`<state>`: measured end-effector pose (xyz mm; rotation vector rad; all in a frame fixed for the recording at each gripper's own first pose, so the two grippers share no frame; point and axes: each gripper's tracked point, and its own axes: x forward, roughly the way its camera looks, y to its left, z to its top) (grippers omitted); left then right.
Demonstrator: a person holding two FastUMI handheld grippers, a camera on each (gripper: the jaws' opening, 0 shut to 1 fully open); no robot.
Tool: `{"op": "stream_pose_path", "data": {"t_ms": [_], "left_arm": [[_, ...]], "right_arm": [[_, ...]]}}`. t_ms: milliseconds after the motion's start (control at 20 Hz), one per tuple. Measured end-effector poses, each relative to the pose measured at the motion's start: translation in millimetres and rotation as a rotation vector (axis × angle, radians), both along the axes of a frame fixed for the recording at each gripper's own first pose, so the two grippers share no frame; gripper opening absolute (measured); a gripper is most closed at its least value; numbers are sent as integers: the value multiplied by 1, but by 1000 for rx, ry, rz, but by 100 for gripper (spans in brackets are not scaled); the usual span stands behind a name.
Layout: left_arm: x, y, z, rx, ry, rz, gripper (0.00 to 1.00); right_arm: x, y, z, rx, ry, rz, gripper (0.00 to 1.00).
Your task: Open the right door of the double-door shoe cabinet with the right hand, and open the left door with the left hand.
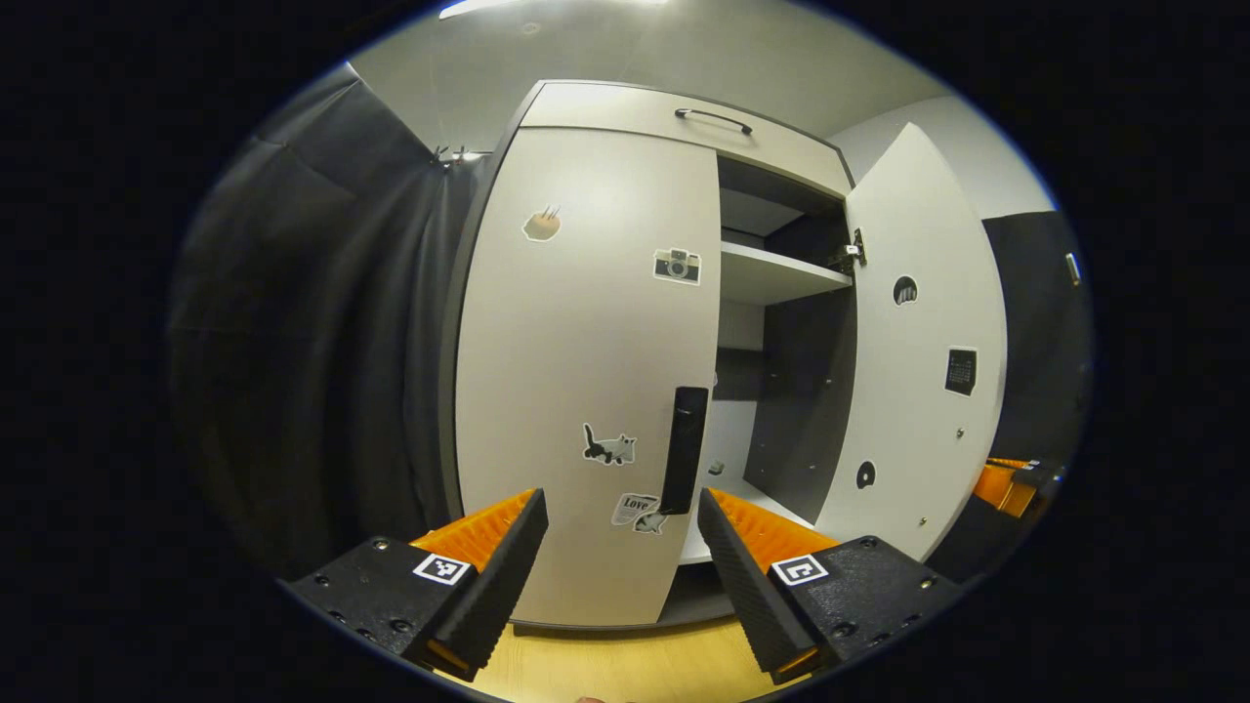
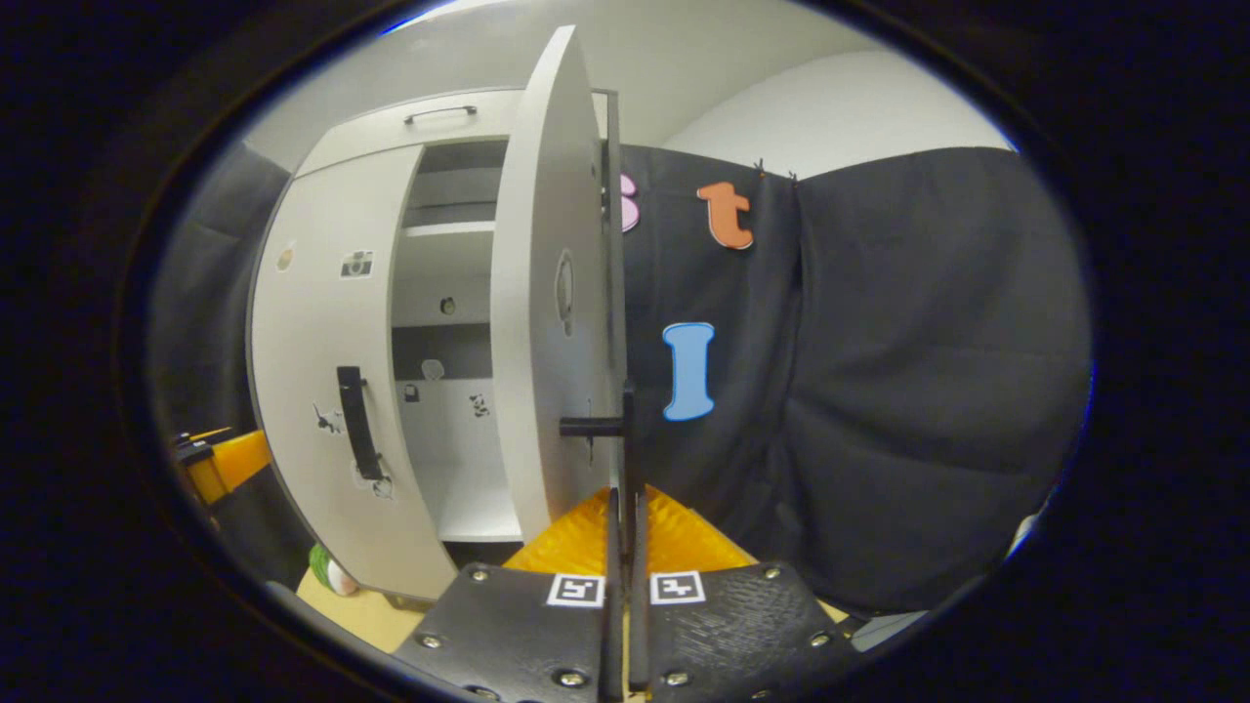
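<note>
the right gripper [image 2: 625,527], low centre in the right gripper view, is clenched on the right door's handle [image 2: 628,439], that door [image 2: 542,322] swung wide. the left gripper [image 1: 622,532], fingers spread, faces the closed left door [image 1: 586,361]; its handle [image 1: 684,449] needs grasping next. one cabinet [image 1: 684,112], two doors, two handles.

Left gripper faces the half-open shoe cabinet

The left gripper [image 1: 622,527] hangs wide-spread before the closed pale-grey left door [image 1: 586,371], near its black vertical handle [image 1: 684,449]; the matching right door [image 1: 923,342] stands swung open.
</note>
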<state>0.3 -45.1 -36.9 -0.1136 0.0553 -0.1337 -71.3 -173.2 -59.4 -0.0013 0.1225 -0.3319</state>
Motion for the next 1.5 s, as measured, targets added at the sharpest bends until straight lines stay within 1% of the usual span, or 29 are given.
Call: {"op": "stream_pose_path", "data": {"t_ms": [100,200,250,300,450,550,650,700,750,800,850,900,1000,1100,1200,1250,1300,1350,1400,1450,1500], "left_arm": [[4,-4,0,2,0,0,96],[7,-8,0,7,0,-1,96],[10,-9,-1,9,1,-2,100],[13,-11,0,9,0,-3,96],[22,-20,0,7,2,-9,96],[29,-25,2,15,-6,-7,96],[37,-30,4,25,-8,-5,96],[41,-33,4,27,-8,-5,96],[46,-36,3,27,-6,-4,96],[52,-38,3,26,-3,-1,96],[58,-40,2,25,-1,2,96],[63,-43,2,25,2,7,96],[74,-49,1,27,6,15,96],[87,-51,-1,36,10,27,96],[98,-53,-5,52,16,50,96],[103,-55,-6,59,16,56,92],[108,-55,-8,71,18,66,93],[114,-55,-9,84,18,79,87],[119,-55,-11,96,17,91,83],[122,-56,-12,101,19,96,75],[125,-56,-14,103,23,101,77]], "right_arm": [[-4,-14,3,0,-15,-18,3],[-6,-31,4,-36,-17,-51,1],[-6,-36,5,-31,-13,-35,1],[-7,-37,5,-11,-17,-16,1],[-5,-44,5,-27,-10,6,1],[-5,-45,6,-17,-7,17,1],[-12,-57,8,-30,-8,-8,1],[-16,-63,10,-36,-10,-28,5],[-21,-75,12,-45,-19,-61,6],[-25,-79,17,-38,-32,-59,8],[-27,-82,18,-25,-40,-62,14],[-31,-87,20,-20,-44,-74,26],[-35,-91,22,-28,-47,-95,31],[-43,-105,23,-52,-43,-129,50],[-56,-119,23,-72,-32,-151,51],[-62,-125,24,-82,-29,-166,54],[-68,-129,24,-88,-25,-179,55],[-71,-135,23,-92,-21,-193,58],[-74,-141,23,-93,-17,-209,58],[-77,-146,22,-93,-14,-223,58],[-82,-151,21,-91,-10,-238,58]]}}
